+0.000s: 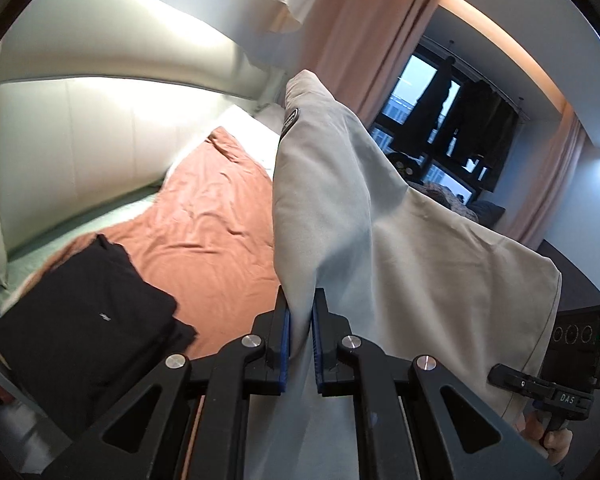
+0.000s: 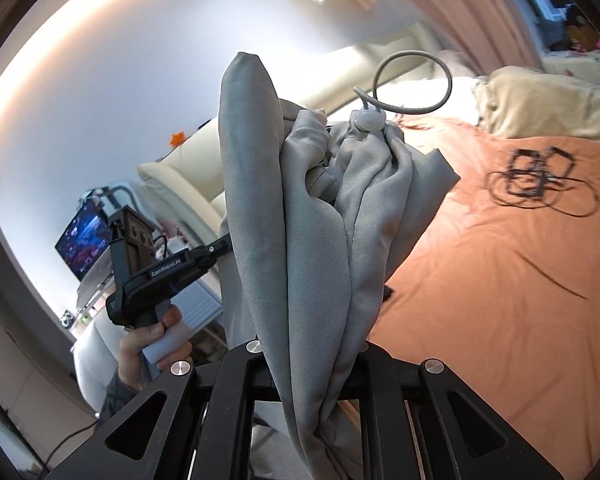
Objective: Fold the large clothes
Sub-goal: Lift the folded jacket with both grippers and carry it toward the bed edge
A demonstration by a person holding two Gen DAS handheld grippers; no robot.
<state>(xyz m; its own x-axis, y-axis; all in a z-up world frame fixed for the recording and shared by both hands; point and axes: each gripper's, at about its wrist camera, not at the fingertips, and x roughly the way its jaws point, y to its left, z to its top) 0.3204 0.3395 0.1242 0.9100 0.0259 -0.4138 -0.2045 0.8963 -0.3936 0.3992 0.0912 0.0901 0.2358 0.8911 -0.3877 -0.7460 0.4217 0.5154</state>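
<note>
Left gripper (image 1: 300, 320): black angular linkage arms with triangular cut-outs, round silver screw heads at the pivots, blue pads on the inner faces of the black fingers (image 1: 280, 332). Seen from the right wrist view it's a black pistol-grip unit, white "GenRobot.AI" lettering on the side, boxy black camera module on top with round lenses, pale grey handle, thin black cable at the back. Left hand (image 2: 148, 354) wraps the handle, grey sleeve at the wrist. Right gripper (image 2: 312, 350): same black linkage, silver screws, triangular cut-outs; in the left wrist view its body shows "DAS" lettering and a small green light
</note>
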